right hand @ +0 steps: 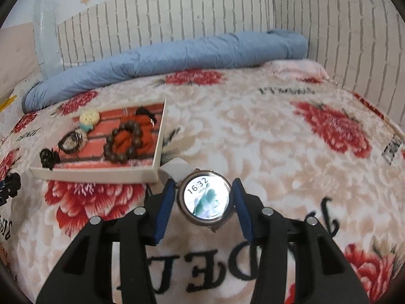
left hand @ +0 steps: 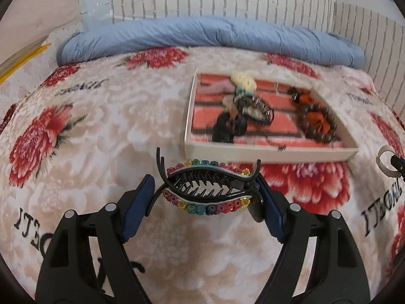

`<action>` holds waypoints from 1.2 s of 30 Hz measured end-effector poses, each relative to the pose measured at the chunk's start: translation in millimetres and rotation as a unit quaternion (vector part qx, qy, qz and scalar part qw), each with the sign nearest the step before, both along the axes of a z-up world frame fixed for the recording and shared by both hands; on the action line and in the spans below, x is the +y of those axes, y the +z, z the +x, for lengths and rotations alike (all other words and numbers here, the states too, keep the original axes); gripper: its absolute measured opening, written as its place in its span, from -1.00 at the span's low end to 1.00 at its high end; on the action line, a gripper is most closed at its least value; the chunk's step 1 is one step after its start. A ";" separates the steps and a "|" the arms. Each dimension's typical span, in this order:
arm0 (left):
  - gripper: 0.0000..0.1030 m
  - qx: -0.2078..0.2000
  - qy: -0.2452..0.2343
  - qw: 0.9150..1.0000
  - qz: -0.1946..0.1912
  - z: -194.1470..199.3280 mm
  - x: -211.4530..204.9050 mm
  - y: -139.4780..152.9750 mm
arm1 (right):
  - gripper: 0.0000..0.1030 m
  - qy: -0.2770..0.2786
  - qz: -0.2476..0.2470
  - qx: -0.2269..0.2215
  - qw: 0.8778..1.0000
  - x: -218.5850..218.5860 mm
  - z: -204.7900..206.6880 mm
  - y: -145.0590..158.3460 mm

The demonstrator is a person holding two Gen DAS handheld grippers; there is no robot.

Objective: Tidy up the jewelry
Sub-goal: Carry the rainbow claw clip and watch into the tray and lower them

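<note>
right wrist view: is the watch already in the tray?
No. The watch sits between the right hand-held gripper's blue pads, outside the white tray, near its corner.

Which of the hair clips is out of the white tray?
The black claw clip edged with rainbow beads, gripped by the left gripper; the other dark clips lie inside the white tray.

Left wrist view: hair clip (left hand: 207, 190) spans crosswise between the left gripper (left hand: 206, 197) pads, above the blanket (left hand: 101, 131). Tray (left hand: 265, 153) at 1 o'clock beyond it. In tray: bead bracelet (left hand: 319, 121) toward 3 o'clock, clips (left hand: 243, 114) toward 9. Rolled quilt (left hand: 202, 33) at 12, behind the tray.

Right wrist view: watch (right hand: 206, 197) between the right gripper (right hand: 205, 202) pads; tray at 10 o'clock.
</note>
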State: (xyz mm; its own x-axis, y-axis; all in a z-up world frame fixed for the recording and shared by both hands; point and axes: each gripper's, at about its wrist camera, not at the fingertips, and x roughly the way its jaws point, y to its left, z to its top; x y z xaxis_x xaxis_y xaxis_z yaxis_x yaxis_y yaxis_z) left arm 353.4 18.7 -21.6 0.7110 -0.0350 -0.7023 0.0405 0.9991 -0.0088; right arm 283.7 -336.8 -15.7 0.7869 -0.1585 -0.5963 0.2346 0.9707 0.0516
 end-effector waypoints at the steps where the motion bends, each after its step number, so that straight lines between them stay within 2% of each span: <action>1: 0.49 -0.005 0.000 1.000 0.001 0.0 -1.6 3.6 | -0.10 -0.001 -0.005 -0.010 1.000 0.6 2.0 8.4; 6: 0.49 -0.049 -0.002 0.999 0.013 14.7 -16.9 34.5 | -0.10 0.005 -0.015 -0.042 0.999 8.5 16.2 37.9; 11: 0.49 -0.072 -0.010 0.997 0.014 45.9 -32.0 53.5 | -0.10 0.024 -0.004 -0.067 0.997 23.4 48.6 57.2; 16: 0.49 -0.081 -0.015 0.997 0.003 81.8 -38.5 55.8 | -0.10 0.045 0.009 -0.083 0.995 45.6 91.1 57.7; 21: 0.49 -0.075 -0.017 0.997 -0.005 119.3 -42.8 42.6 | -0.10 0.065 0.012 -0.082 0.994 67.8 137.4 45.1; 24: 0.49 -0.063 -0.019 0.998 -0.005 142.0 -46.4 31.2 | -0.10 0.074 0.009 -0.070 0.995 81.4 168.7 37.3; 28: 0.49 -0.049 -0.028 0.998 0.014 171.1 -54.7 21.2 | -0.10 0.077 0.006 -0.043 0.996 91.6 195.7 21.2; 36: 0.49 -0.002 -0.035 0.999 0.027 201.9 -61.4 -7.8 | -0.10 0.068 0.022 0.037 0.997 82.4 227.3 -17.7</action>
State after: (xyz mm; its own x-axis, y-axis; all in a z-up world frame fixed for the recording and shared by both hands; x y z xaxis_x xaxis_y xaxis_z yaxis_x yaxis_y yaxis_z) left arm 555.4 -42.7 -29.4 0.7106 -0.0472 -0.7020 0.1111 0.9928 0.0457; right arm 511.0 -254.4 -33.4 0.7525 -0.0256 -0.6581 0.1057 0.9910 0.0823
